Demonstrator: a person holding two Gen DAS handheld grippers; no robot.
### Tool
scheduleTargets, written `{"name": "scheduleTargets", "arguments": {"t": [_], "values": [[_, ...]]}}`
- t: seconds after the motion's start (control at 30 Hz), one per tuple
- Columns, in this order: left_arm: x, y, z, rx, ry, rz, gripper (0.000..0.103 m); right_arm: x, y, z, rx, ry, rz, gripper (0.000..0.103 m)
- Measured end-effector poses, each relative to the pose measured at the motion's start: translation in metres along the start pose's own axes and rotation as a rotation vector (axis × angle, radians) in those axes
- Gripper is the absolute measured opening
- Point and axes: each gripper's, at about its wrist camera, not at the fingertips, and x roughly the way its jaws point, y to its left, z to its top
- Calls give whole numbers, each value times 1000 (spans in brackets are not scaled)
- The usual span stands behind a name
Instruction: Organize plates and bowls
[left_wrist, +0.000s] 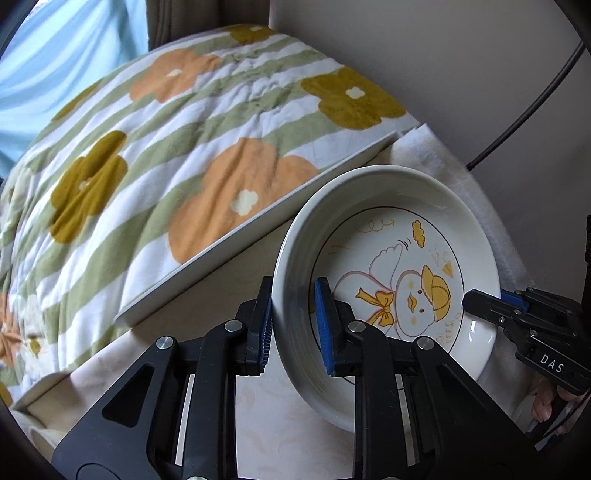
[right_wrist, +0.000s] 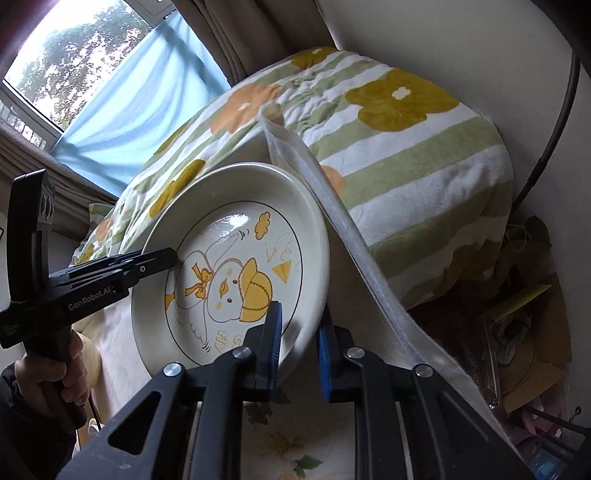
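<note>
Left wrist view shows our left gripper (left_wrist: 293, 325) clamping the plate (left_wrist: 373, 206) rim above the table (left_wrist: 280, 424); only the right wrist view shows our right gripper (right_wrist: 299, 354) pinching the opposite rim beside a window (right_wrist: 70, 48).

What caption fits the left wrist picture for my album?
Two hand-held grippers, left and right, grip a duck plate by opposite rims.

Right gripper (right_wrist: 300, 345) pinches the duck plate (right_wrist: 229, 266) rim; left gripper (right_wrist: 168, 258) clamps the opposite edge, plate tilted.
</note>
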Motion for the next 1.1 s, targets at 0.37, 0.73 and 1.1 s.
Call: {"name": "scheduleTargets", "arguments": {"t": [0.37,0.73,1.1], "values": [[-101,0,-55,-80,-110,26,19,-70,44,-15,-117,-45,49,16],[-206,19,-188,-204,-181,62,19,-119,110,-98,-227,10,133,16],[-241,53,-326,-393,-156,147,19,-99,165,-183,-380,131,215,16]]}}
